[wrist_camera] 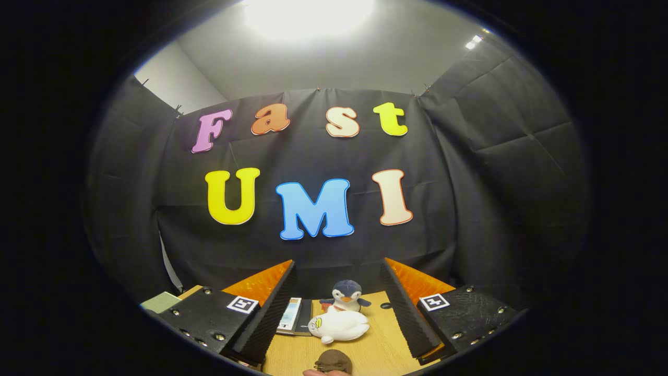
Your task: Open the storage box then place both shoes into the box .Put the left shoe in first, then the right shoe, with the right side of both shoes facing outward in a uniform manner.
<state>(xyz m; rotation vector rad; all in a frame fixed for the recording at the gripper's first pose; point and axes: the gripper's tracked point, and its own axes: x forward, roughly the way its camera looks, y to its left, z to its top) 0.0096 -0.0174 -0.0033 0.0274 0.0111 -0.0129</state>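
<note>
The wooden table carries a plush penguin, a white plush seal and a booklet.

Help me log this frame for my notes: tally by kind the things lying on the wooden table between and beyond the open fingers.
Plush toys: 2, a dark blue penguin plush and a white seal plush
Flat booklets: 1, a blue-and-white booklet
Brown rounded objects: 1, a brown lump, kind unclear
Total: 4
The gripper is open.

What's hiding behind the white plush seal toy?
A plush penguin stands right behind the white plush seal, between the open tool's fingers on the wooden table. The seal covers its feet.
</note>
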